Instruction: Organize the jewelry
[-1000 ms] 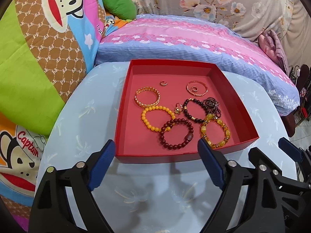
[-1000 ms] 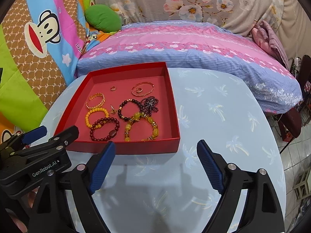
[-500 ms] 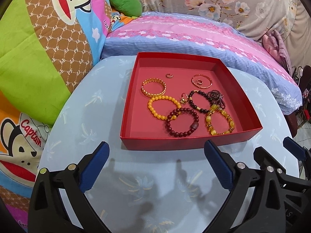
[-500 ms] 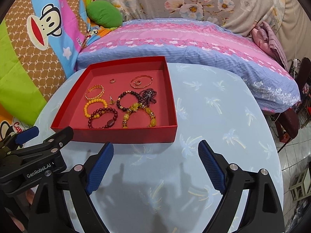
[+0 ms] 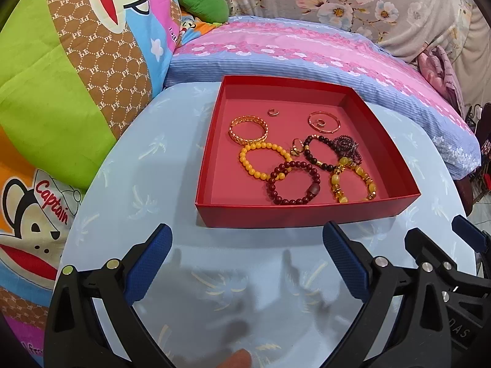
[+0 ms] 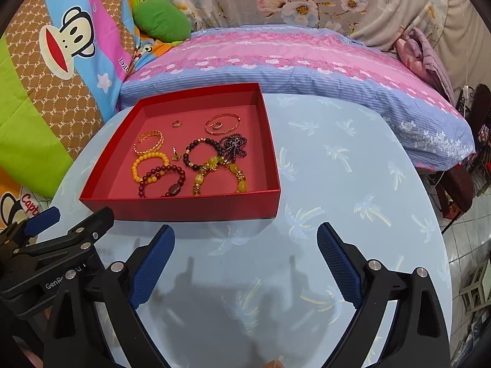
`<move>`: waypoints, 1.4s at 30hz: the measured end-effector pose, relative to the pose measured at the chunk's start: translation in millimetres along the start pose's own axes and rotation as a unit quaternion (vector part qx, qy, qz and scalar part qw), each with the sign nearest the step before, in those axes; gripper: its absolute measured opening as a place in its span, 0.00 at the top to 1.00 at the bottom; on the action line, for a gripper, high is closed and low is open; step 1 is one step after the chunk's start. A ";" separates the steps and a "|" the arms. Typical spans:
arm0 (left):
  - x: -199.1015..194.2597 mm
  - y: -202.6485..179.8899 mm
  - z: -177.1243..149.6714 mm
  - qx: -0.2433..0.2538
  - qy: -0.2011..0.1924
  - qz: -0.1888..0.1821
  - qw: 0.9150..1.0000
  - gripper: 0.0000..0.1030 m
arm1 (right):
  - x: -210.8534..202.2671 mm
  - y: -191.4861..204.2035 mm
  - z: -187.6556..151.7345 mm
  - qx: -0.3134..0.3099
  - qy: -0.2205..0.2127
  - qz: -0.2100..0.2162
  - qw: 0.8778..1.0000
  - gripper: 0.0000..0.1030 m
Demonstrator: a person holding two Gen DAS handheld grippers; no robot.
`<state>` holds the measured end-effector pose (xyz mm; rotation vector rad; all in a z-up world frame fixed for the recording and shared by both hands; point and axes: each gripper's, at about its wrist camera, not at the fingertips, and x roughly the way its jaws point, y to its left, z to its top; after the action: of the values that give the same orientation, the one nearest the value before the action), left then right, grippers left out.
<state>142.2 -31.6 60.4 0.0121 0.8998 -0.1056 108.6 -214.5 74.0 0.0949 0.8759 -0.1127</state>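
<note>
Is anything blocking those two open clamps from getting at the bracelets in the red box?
Only the red box's near wall stands between the bracelets and both open tools, left tool and right tool; otherwise bare table.

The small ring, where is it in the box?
In the left wrist view, the small ring lies alone near the red box's far wall, between the gold bangle and thin hoop.

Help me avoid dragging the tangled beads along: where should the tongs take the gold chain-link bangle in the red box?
Grip the gold chain-link bangle at its left arc, coming from above on the box's open left side. It lies flat; its near edge meets the yellow bead bracelet, while the floor of the red box to its left is bare, leaving room for one finger inside the ring and one outside.
</note>
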 end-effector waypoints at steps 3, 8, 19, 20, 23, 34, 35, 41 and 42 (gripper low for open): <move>-0.9 -1.1 0.9 0.001 -0.002 0.006 1.000 0.09 | -0.6 0.4 0.4 -0.001 -0.003 -0.001 1.000 0.12; -2.4 -1.5 2.2 0.000 -0.006 0.008 1.000 0.09 | -1.3 -1.2 1.3 0.005 -0.012 -0.004 1.000 0.12; -0.8 -0.3 3.8 -0.001 -0.007 0.015 1.000 0.08 | 0.9 0.2 3.1 0.006 -0.012 -0.002 1.000 0.06; -0.2 -0.2 3.9 -0.002 -0.006 0.015 1.000 0.08 | 1.0 0.5 2.8 0.006 -0.012 -0.002 1.000 0.06; 0.7 0.0 4.2 -0.002 -0.005 0.015 1.000 0.08 | 1.3 0.0 2.4 0.007 -0.011 0.001 1.000 0.06; 4.1 -1.3 5.5 0.001 -0.001 0.015 1.000 0.08 | 2.4 -0.9 2.1 0.007 -0.011 0.001 1.000 0.06; 4.1 -1.3 5.5 0.000 -0.001 0.014 1.000 0.08 | 2.6 -1.4 1.7 0.008 -0.010 0.001 1.000 0.06; 4.0 -1.3 5.6 0.001 0.000 0.015 1.000 0.08 | 2.6 -1.2 1.7 0.008 -0.010 0.002 1.000 0.06; 4.1 -1.6 5.7 0.001 0.000 0.016 1.000 0.08 | 2.5 -1.0 1.7 0.008 -0.010 0.001 1.000 0.06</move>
<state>149.0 -33.9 60.8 0.0277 0.8997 -0.0774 111.4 -215.8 73.1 0.1085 0.8549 -0.1186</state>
